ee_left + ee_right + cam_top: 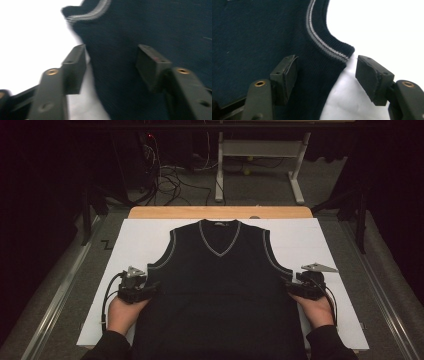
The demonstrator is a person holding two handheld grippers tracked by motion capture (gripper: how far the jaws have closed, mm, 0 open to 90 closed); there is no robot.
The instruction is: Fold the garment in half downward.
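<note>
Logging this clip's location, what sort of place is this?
Probably a lab or workshop set up for recording: a white board bearing a vest, loose cables on the carpet behind, and a bare desk frame.

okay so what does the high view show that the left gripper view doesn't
High view alone: the whole black vest spread flat with its V-neck, both hands, the right tongs at the opposite side seam, the wooden table edge and the floor beyond.

Left gripper view alone: the left tongs seen close, pads apart, straddling the vest's side edge without pressing it.

Both: the dark vest, its grey-striped armhole trim and the white sheet beneath.
</note>
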